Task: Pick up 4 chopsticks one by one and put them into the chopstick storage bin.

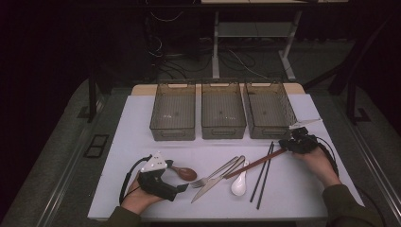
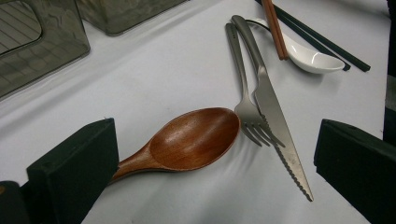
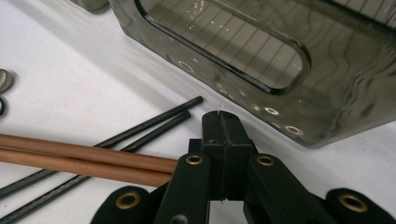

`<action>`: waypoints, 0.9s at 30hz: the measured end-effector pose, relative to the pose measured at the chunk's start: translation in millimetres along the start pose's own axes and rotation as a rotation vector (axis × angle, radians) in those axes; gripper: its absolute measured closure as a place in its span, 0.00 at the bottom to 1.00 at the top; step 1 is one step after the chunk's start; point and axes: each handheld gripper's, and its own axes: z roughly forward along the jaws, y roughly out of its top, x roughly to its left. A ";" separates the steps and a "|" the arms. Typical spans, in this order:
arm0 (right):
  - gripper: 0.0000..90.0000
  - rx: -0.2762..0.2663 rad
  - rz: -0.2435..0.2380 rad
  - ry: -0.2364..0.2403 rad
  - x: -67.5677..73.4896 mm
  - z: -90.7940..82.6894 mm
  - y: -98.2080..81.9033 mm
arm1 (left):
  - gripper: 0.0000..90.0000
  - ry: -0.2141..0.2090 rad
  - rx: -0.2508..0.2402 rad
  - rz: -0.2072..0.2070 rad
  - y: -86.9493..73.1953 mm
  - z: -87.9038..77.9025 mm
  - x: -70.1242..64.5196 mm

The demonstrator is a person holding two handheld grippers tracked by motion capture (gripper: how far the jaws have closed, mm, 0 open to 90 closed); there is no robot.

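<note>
A wooden spoon lies between the wide-apart jaws of my left gripper, its handle close to the left jaw; nothing is pressed. Beside it lie a fork, a serrated knife and a white ceramic spoon. My right gripper has its pads pressed together. A brown chopstick pair runs up to its left linkage, and the ends are hidden there. A black chopstick pair lies just beyond.
Three smoky transparent bins stand in a row at the back of the white table. The right bin's wall is close ahead of the right gripper. Two bins sit far left in the left gripper view.
</note>
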 end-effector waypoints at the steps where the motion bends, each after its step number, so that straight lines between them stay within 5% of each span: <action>1: 0.99 0.000 0.000 0.000 0.0 0.0 0.0 | 0.00 0.000 0.000 0.000 0.1 0.0 0.0; 27: 0.97 0.006 -0.014 -0.001 -0.2 -6.7 -3.9 | 0.00 -0.010 0.012 0.003 -0.3 0.4 -0.7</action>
